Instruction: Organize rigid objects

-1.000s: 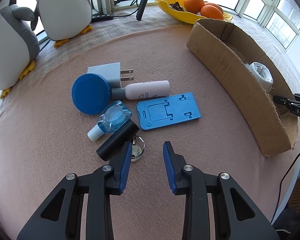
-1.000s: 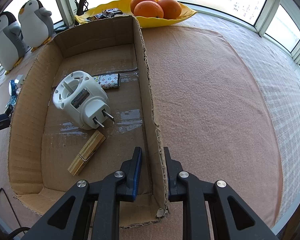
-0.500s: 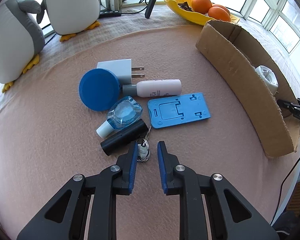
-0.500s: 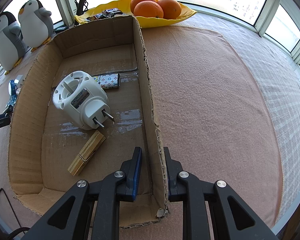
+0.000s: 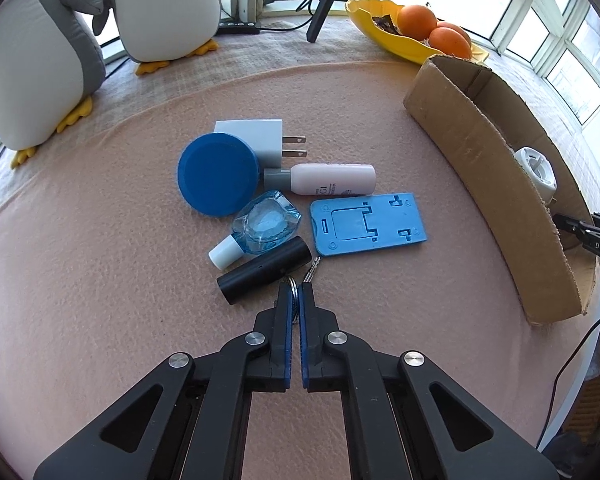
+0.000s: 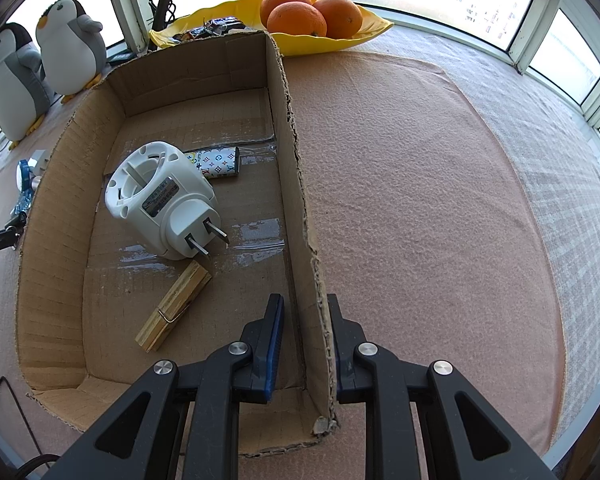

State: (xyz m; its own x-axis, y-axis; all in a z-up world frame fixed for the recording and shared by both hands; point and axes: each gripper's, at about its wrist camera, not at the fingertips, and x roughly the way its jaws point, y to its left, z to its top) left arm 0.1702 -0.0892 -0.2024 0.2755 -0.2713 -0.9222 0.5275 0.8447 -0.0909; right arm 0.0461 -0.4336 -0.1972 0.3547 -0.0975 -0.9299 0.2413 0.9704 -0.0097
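Observation:
In the left wrist view my left gripper [image 5: 295, 289] is shut on a metal key ring [image 5: 296, 282], whose key [image 5: 313, 271] points toward a blue phone stand [image 5: 370, 224]. Beside it lie a black cylinder [image 5: 264, 269], a clear blue bottle [image 5: 260, 229], a blue round lid [image 5: 218, 173], a white charger [image 5: 256, 139] and a white tube [image 5: 328, 179]. In the right wrist view my right gripper [image 6: 305, 304] is shut on the right wall of the cardboard box [image 6: 300, 200]. Inside lie a white plug adapter [image 6: 162, 200], a wooden clothespin [image 6: 174, 306] and a patterned tube [image 6: 216, 164].
Two plush penguins [image 5: 100, 16] stand at the far left of the table. A yellow dish [image 5: 384, 38] with oranges [image 5: 418, 20] sits behind the box. A tripod leg [image 5: 324, 4] and cables stand at the back. The box's outer wall [image 5: 480, 152] curves along the right.
My left gripper has closed from wide open onto the key ring and drawn slightly back. The right gripper has kept its hold on the box wall without moving.

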